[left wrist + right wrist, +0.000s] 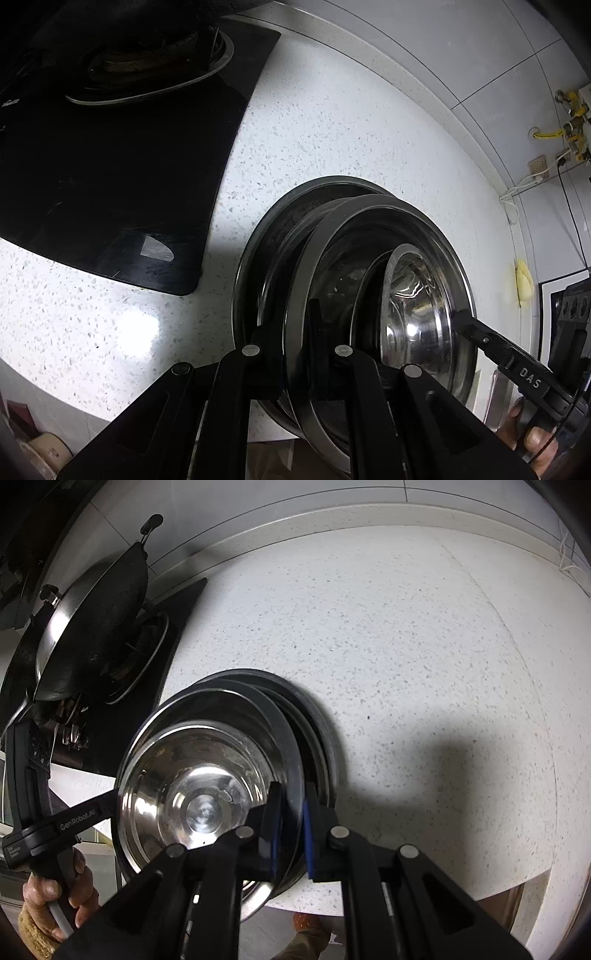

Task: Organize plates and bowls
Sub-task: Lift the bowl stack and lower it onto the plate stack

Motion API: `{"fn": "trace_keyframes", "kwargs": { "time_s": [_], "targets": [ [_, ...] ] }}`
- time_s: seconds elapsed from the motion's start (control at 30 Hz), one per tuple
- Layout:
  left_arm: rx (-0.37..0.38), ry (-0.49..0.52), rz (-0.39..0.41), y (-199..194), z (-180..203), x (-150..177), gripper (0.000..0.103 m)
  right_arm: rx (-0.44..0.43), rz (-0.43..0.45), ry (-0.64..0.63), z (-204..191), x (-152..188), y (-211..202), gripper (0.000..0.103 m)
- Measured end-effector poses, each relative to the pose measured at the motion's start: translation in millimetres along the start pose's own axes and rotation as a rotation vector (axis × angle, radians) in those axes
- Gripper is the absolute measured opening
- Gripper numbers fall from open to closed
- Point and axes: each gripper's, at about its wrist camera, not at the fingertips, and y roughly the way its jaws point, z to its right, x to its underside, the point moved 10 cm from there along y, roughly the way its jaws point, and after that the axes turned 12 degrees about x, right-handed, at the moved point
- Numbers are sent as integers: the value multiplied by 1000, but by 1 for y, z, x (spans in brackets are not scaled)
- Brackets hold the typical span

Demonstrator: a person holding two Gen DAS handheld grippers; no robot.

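A stack of steel plates (258, 236) lies on the speckled white counter near its front edge, with a shiny steel bowl (417, 314) nested on top. The stack also shows in the right wrist view (317, 716), with the bowl (199, 805) in it. My left gripper (295, 332) is shut on the near left rim of the top plate (354, 206). My right gripper (291, 819) is shut on the right rim of the same top plate (284, 738). The top plate sits tilted above the lower plates.
A black glass hob (110, 166) lies to the left of the stack, with a wok (92, 620) and a lid on its burner. White tiled wall runs behind the counter (406, 627). Sockets, cables and a yellow gas valve (569, 118) are at the far right.
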Motion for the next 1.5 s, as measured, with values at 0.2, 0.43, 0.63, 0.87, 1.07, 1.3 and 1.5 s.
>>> {"fn": "trace_keyframes", "kwargs": {
  "time_s": [0.2,0.43,0.63,0.87,1.07,1.3,1.5],
  "targets": [
    [0,-19,-2,-1,-2,2,5,-17,-4,-3,-1,6,-2,9],
    [-6,-25,14,0,-1,1,5,-33,-15,-19,0,9,-3,10],
    [-17,-24,28,-2,0,2,5,-47,-21,-19,0,9,-2,10],
    [-25,-20,40,-3,1,-3,5,-48,-9,-27,-1,4,2,10],
    [-31,-2,58,-3,1,-10,5,-64,23,-21,-2,-6,5,10],
    [-26,35,91,-13,8,-15,18,-70,55,-29,-2,-9,0,13],
    [-82,77,160,-29,15,-20,36,-49,97,-41,-1,-11,-11,13]
  ]
}}
